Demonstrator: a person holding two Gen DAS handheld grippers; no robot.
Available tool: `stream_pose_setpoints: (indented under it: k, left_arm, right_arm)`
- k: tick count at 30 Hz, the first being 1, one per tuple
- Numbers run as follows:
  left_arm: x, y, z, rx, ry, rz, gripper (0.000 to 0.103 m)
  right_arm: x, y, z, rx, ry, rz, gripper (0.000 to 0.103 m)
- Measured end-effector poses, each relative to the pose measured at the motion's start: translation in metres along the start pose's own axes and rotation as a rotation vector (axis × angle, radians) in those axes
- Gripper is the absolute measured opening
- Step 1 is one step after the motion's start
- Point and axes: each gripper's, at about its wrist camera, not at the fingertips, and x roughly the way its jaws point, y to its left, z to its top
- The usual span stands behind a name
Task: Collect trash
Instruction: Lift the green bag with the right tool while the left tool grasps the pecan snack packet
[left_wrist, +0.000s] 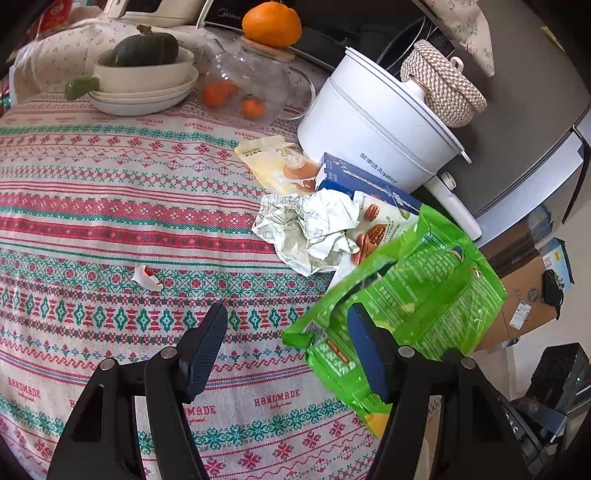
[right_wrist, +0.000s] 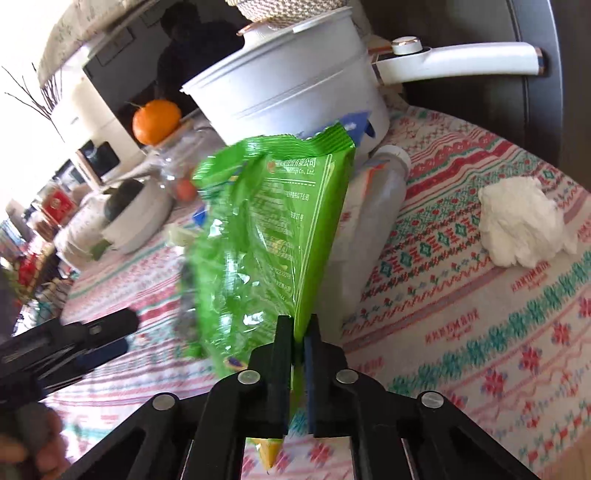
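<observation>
One green bag (right_wrist: 258, 236) pinched between right jaws

It was a home kitchen or dining corner: a patterned cloth covered the tabletop (left_wrist: 110, 206), which held an electric cooking pot (left_wrist: 373, 136), stacked bowls (left_wrist: 144, 85) with squash, and a microwave (left_wrist: 332, 29) behind

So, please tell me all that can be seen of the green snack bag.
The green snack bag is glossy, crinkled plastic film with small white print. It is open at one end, and its lower corner is yellow. The right gripper is shut on its edge. In the left wrist view, one of the open left gripper's fingers is inside the mouth.
</observation>
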Motion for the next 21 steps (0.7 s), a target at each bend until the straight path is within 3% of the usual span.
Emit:
stream_pose_setpoints:
  k: [2,5,8,11,15,17,19,21]
  left_arm:
    - [0.0,-0.001,0.002,-0.007,0.003,-0.021,0.07]
    - [0.005,-0.01,0.003,0.01,0.034,-0.084,0.07]
    - [0.02,-0.026,-0.001,0.046,0.082,-0.125,0.07]
    - [0.039,-0.045,-0.002,0.071,0.123,-0.114,0.07]
    - [0.05,-0.065,0.005,0.111,0.095,-0.086,0.07]
    - [0.053,-0.063,0.009,0.054,0.097,-0.062,0.07]
    - [0.052,-0.064,0.017,0.01,0.103,-0.097,0.07]
    - [0.042,-0.065,0.027,0.009,0.051,-0.072,0.07]
  right_arm:
    - [-0.015,-0.007,-0.002,0.049,0.031,0.027,0.002]
    - [-0.039,-0.017,-0.005,0.042,0.07,-0.015,0.002]
    - [-0.049,-0.03,-0.008,0.093,0.127,0.004,0.002]
    - [-0.052,-0.037,-0.012,0.108,0.163,-0.015,0.002]
    - [-0.07,-0.045,-0.015,0.106,0.14,-0.018,0.002]
    - [-0.078,-0.054,-0.016,0.124,0.125,-0.022,0.002]
    - [-0.08,-0.064,-0.018,0.15,0.119,-0.014,0.002]
    - [-0.082,-0.069,-0.02,0.167,0.116,-0.003,0.002]
